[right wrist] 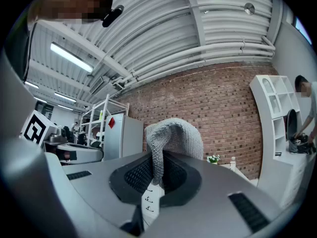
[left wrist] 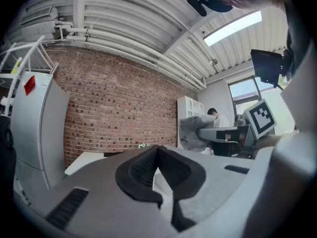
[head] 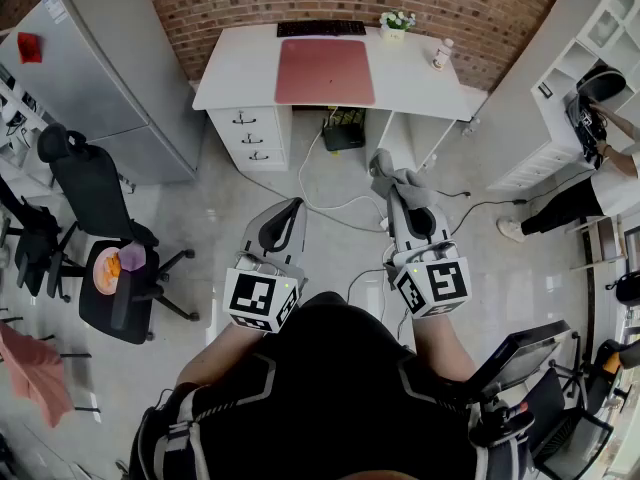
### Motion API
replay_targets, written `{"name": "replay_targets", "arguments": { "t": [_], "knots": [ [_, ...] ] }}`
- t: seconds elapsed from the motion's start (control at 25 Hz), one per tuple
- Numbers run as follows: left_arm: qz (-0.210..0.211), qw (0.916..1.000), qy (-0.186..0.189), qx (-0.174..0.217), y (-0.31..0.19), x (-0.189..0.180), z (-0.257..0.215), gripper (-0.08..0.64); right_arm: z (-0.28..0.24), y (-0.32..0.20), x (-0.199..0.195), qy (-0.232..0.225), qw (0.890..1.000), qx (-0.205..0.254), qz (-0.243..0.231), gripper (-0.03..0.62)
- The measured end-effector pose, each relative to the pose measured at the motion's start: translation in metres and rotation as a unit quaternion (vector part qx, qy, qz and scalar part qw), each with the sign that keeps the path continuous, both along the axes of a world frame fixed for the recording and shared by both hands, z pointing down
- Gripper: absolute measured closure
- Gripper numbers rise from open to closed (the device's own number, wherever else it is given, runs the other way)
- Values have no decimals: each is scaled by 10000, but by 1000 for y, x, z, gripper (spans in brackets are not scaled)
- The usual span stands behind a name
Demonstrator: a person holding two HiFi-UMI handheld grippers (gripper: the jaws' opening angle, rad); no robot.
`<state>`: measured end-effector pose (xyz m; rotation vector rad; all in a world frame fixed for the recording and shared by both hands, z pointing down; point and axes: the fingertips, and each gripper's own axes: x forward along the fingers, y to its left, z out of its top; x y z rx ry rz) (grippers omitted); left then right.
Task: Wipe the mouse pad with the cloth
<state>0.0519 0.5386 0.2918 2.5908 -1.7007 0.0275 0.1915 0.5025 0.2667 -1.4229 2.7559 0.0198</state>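
Observation:
A red mouse pad lies flat on the white desk against the brick wall, well ahead of both grippers. My right gripper is shut on a grey knitted cloth, which bunches above the jaws in the right gripper view as a grey cloth. My left gripper is held beside it over the floor, its jaws closed together with nothing between them. The left gripper view also catches the cloth on the other gripper.
On the desk stand a black keyboard, a small flower pot and a white bottle. Cables trail on the floor before the desk. An office chair is at left, white shelves and a person at right.

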Motion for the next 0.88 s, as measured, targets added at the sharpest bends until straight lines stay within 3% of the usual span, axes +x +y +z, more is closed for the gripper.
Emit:
{"name": "replay_targets", "arguments": {
  "t": [0.36, 0.88],
  "knots": [
    [-79, 9998, -100, -143, -10, -17, 6, 560, 5, -4, -5, 2, 9999, -78, 103, 565],
    [182, 9996, 17, -221, -21, -38, 17, 560, 21, -9, -36, -45, 9993, -351, 110, 563]
  ]
}}
